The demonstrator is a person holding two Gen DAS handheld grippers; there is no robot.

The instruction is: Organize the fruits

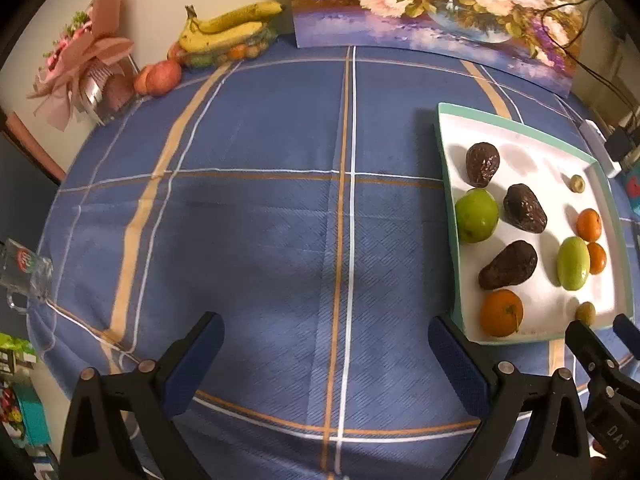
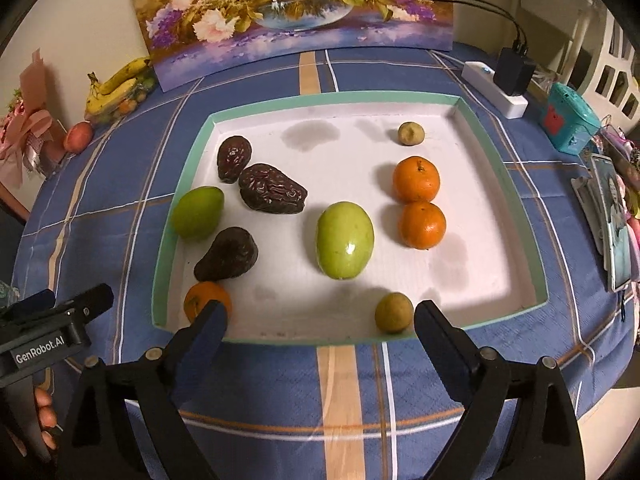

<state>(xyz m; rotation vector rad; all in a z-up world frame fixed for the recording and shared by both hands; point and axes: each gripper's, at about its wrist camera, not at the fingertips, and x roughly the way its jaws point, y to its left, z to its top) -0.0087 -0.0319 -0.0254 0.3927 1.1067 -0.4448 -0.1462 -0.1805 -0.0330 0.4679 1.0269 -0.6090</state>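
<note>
A white tray with a green rim (image 2: 320,100) holds three dark wrinkled avocados (image 2: 272,188), two green fruits (image 2: 345,240), three oranges (image 2: 416,179) and two small tan fruits (image 2: 394,312). My right gripper (image 2: 320,316) stands open over the tray's near rim with nothing between its fingers; one orange (image 2: 202,298) lies just behind its left fingertip. My left gripper (image 1: 326,344) is open above bare blue tablecloth, left of the tray (image 1: 446,176). The near orange (image 1: 501,313) sits just right of its right fingertip.
Bananas (image 1: 228,28) on a bag of fruit, a red fruit (image 1: 160,76) and a pink bouquet (image 1: 80,64) line the back left. A flower painting (image 1: 420,8) leans at the back. A glass mug (image 1: 24,276) stands at the left edge; a power strip (image 2: 494,88) and teal box (image 2: 568,120) at right.
</note>
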